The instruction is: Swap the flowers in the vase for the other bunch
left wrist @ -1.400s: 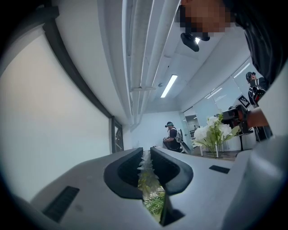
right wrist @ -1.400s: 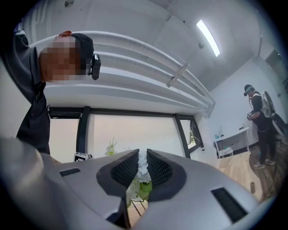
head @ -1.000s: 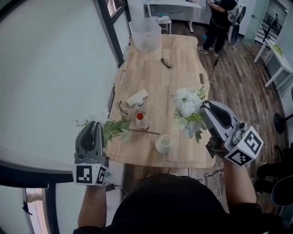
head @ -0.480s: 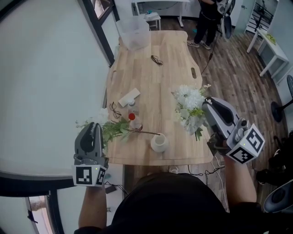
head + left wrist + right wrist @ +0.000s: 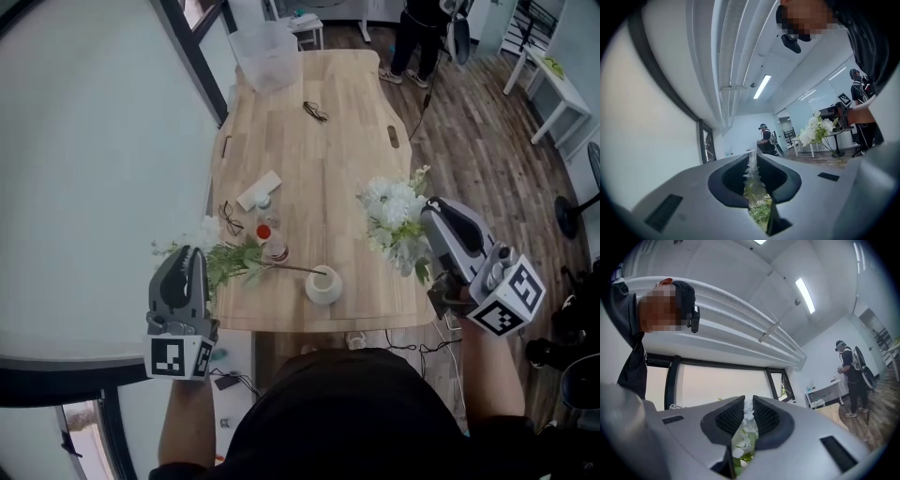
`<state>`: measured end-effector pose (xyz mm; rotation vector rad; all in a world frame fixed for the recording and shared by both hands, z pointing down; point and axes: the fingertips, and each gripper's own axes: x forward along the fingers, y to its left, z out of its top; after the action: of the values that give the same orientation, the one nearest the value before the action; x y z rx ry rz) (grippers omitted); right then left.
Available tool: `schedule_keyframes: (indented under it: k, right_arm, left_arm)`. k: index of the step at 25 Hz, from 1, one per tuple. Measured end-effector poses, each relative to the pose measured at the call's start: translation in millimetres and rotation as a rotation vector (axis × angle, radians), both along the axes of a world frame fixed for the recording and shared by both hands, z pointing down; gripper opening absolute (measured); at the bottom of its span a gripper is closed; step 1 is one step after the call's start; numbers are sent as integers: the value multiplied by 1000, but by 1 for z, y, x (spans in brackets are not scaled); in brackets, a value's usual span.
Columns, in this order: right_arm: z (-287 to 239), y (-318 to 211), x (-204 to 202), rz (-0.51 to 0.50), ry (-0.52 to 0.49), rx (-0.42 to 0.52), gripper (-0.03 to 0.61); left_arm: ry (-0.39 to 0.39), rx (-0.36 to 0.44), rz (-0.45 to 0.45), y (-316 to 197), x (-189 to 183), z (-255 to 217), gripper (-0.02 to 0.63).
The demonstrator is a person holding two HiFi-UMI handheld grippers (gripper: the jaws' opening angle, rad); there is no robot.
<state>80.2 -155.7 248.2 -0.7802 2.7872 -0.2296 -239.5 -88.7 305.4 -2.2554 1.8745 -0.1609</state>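
1. Rightward drift comes first. A second ago the white bunch (image 5: pixel 394 217) sat wholly over the wood in the head view. Now its outer blooms reach the right edge of the table (image 5: pixel 328 159), carried there by the right gripper (image 5: pixel 427 210).
2. That gripper's jaws are clamped on the white bunch, with petals and leaves filling the narrow slot between them. Its body hangs past the right edge, over the wood floor (image 5: pixel 478 159).
3. The left gripper (image 5: pixel 193 253) has its jaws pressed together on a sprig of the green bunch (image 5: pixel 232 261). It sits off the left edge, in the tight gap between the table and the white wall (image 5: pixel 84 141).
4. The leaves cross the left edge and the bare stem runs right over the near part of the table. Its end is just beside the left rim of the vase (image 5: pixel 323 284), much as it was a second ago.
5. The vase stands upright just inside the near edge, between the two bunches, and both bunches are outside it.
6. The left side is close quarters, because the wall and its dark frame run right along the table.
7. The right side opens onto the floor.
8. The far half of the table is mostly bare wood, apart from a small black item (image 5: pixel 315 112) and a clear tub (image 5: pixel 265 54) at the far end.
9. Small bottles (image 5: pixel 272 246), a white box (image 5: pixel 258 190) and wire glasses (image 5: pixel 228 217) crowd the left side, just beyond the stem.
10. A person (image 5: pixel 420 33) stands on the floor beyond the far right corner.
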Motion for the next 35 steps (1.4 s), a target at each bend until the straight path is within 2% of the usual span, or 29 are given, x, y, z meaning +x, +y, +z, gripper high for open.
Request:
schedule_keyframes:
  k: [10,18,28,35]
  right_arm:
    - [11,9,4,-18,-15,-45,71]
    - [19,12,9,-22,-15,-80,71]
    - [28,12,17,-3,-13,-81,71]
    - [30,12,18,18,-11,-81,71]
  left_arm:
    - [-101,-35,31,1,23,3,48]
    - [-108,-78,61,-4,44,5,48]
    - [-110,-49,25,-11,23,12,48]
    - [-173,-67,34,-12,27,24,48]
